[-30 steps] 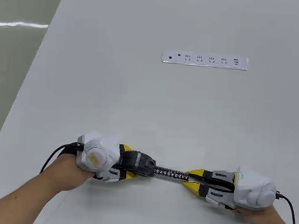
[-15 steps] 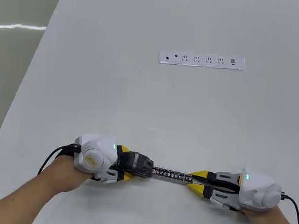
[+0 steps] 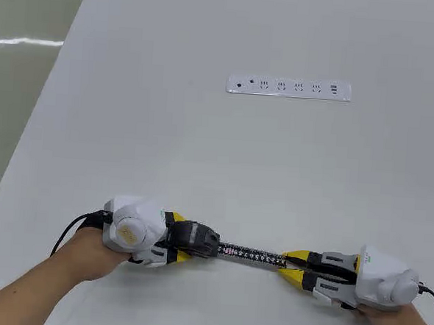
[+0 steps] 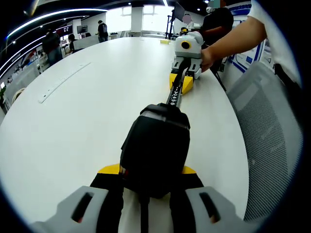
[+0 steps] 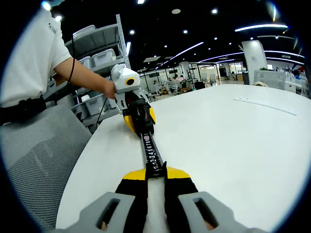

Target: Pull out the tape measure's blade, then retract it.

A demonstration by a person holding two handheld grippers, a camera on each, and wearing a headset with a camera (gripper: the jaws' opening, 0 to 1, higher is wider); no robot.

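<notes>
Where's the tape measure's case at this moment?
In the head view, the case sits low left on the table, clamped in the left gripper, its blade running to the right gripper.

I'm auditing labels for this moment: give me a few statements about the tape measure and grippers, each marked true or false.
1. The left gripper grips the tape measure's black case. True.
2. The right gripper has open jaws, clear of the blade. False: its jaws are shut on the blade's end.
3. The blade is fully retracted. False: a stretch spans between the grippers.
4. A power strip lies on the table, apart from both grippers. True.
</notes>
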